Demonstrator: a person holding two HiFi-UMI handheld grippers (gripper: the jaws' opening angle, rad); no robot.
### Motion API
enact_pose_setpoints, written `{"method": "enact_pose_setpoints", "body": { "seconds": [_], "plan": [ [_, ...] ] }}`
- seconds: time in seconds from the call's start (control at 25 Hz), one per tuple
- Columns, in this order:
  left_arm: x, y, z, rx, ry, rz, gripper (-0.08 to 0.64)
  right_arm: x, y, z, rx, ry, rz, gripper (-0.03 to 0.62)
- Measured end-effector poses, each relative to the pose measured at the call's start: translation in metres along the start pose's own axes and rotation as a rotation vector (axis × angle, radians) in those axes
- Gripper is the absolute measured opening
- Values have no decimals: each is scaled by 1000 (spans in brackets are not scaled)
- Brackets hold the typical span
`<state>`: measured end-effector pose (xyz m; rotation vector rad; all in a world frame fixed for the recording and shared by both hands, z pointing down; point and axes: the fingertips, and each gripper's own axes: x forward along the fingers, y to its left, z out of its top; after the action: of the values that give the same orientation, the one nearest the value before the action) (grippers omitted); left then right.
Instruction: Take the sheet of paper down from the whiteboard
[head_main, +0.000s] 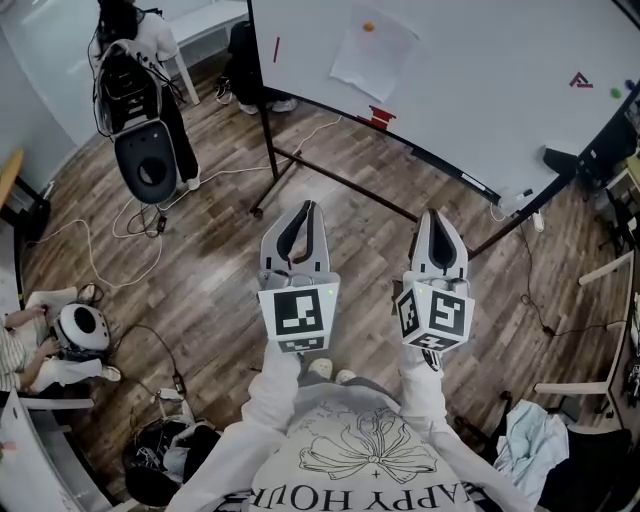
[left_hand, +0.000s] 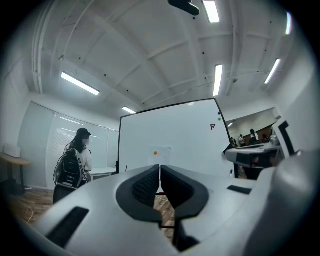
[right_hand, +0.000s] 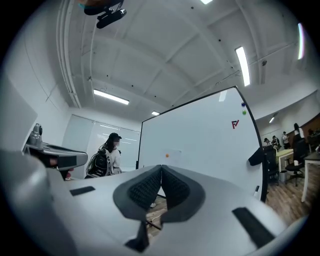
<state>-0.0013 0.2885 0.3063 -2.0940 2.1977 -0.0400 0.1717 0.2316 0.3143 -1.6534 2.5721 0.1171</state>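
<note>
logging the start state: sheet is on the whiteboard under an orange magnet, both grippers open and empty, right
No: both are shut, empty. The left gripper and right gripper each show jaws together in their own gripper views. The sheet, whiteboard and orange magnet are as you say.

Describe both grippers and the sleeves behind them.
The left gripper and right gripper are light grey tapered shells with black ribbed pads lining the inside. Each carries a cube with black-and-white square markers at its rear. The person wears pale sweatshirt sleeves.
</note>
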Motion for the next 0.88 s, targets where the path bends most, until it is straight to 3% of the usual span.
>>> {"method": "enact_pose_setpoints", "body": {
  "seconds": [0.28, 0.52, 0.88],
  "plan": [
    [21, 12, -19, 7, 22, -14, 9, 20, 6, -22, 13, 23, -8, 3],
    [20, 27, -18, -12, 31, -18, 9, 23, 23, -18, 6, 36, -11, 3],
    [89, 39, -37, -11, 53, -3, 9, 96, 10, -36, 16, 42, 5, 3]
  ]
}}
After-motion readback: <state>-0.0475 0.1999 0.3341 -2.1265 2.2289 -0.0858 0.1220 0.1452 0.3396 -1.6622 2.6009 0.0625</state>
